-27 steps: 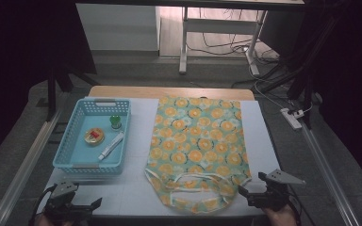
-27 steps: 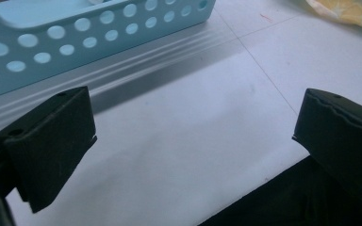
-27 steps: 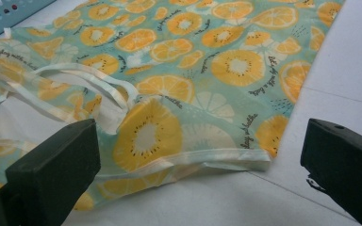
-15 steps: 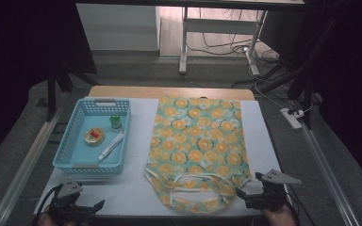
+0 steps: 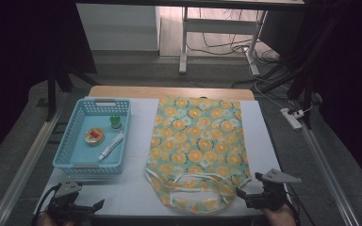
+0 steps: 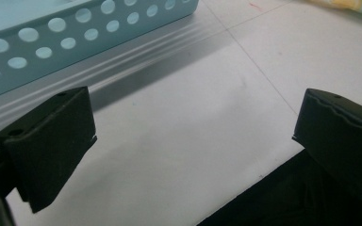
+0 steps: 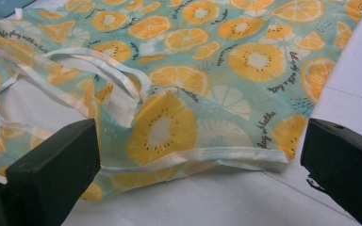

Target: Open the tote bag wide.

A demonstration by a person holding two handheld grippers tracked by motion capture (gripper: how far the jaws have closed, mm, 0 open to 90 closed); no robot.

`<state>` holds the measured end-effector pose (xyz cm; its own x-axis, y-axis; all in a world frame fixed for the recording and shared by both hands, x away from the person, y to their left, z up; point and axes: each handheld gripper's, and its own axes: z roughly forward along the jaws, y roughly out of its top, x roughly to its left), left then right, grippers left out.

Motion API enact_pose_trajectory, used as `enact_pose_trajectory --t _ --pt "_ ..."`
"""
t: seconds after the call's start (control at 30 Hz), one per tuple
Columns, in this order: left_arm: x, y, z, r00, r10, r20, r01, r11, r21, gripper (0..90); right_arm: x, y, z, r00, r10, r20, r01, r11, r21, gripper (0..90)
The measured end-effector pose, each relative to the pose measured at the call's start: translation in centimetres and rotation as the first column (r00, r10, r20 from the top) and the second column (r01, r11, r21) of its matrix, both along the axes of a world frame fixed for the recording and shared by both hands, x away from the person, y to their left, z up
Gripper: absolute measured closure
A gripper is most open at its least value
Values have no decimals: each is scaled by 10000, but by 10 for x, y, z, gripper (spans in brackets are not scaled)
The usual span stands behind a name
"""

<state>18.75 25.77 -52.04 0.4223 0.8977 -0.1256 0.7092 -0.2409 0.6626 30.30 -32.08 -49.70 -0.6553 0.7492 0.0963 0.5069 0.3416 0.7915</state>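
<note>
From above, an orange-print tote bag (image 5: 197, 148) lies flat mid-table, handles toward the near edge; a blue basket (image 5: 70, 155) with a tube (image 5: 111, 145) sits to its left. The right gripper (image 5: 245, 197) hovers just beside the bag's near right corner, the left gripper (image 5: 92, 207) at the near left edge.

In the left gripper view, jaws stand wide over bare table (image 6: 193, 122).

In the right gripper view, jaws gape, empty, before the bag's hem (image 7: 226, 157). The approach appears underway; next, likely pinching that corner.
</note>
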Motion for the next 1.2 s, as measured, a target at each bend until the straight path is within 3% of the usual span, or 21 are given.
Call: enact_pose_trajectory --t 0.27,0.47,0.7,0.87,1.2 --pt "0 1 0 10000 -69 9 69 10000 -39 0 0 0 2 9999 107 -9 -107 9999 -9 0" --pt "-1 2 0 10000 -60 34 60 9999 -149 0 -4 4 9 9983 332 489 -330 9994 -42 0" --pt "-1 1 0 10000 -58 16 58 9999 -144 0 -5 6 8 9963 550 654 -538 9984 -188 0" --pt "0 2 0 10000 -52 0 52 9998 -176 0 -5 16 17 9935 783 827 -763 9967 -280 0" --pt "0 2 0 10000 -77 -20 76 9997 -221 0 -5 34 22 9918 1195 449 -1181 9924 -343 0"
